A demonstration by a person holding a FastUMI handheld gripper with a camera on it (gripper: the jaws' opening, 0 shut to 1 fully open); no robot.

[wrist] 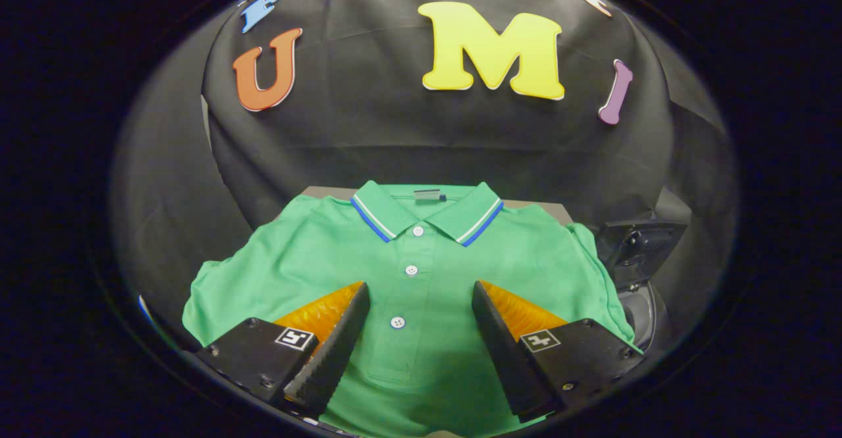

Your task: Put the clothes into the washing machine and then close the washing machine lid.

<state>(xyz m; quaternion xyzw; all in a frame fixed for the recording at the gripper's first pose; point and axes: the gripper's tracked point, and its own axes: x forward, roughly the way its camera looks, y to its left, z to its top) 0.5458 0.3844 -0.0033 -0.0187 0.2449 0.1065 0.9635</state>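
We see a green polo shirt spread flat, front side up, on a grey table of which only a thin strip shows behind the shirt's shoulders. The collar lies at the far end, toward the black cloth wall; it carries a blue and white stripe along its edge and is folded open to show a small neck label. Three white buttons run down the placket in a line toward us, the nearest one lying between the fingers. Both short sleeves are laid outward, and the sleeve on the right-hand side hangs over the table edge.

The gripper is held above the lower front of the shirt with its two fingers spread wide apart (the placket and a broad band of green cloth show between them). We note that neither finger presses on the cloth and that nothing is held between them. Each finger bears a small square marker on its body near the base.

To the right of the shirt, just beyond the hanging sleeve, we make out a dark machine part with a rounded, glossy rim below it; it may belong to the washing machine, though so little of it shows that we cannot tell whether its lid stands open or shut.
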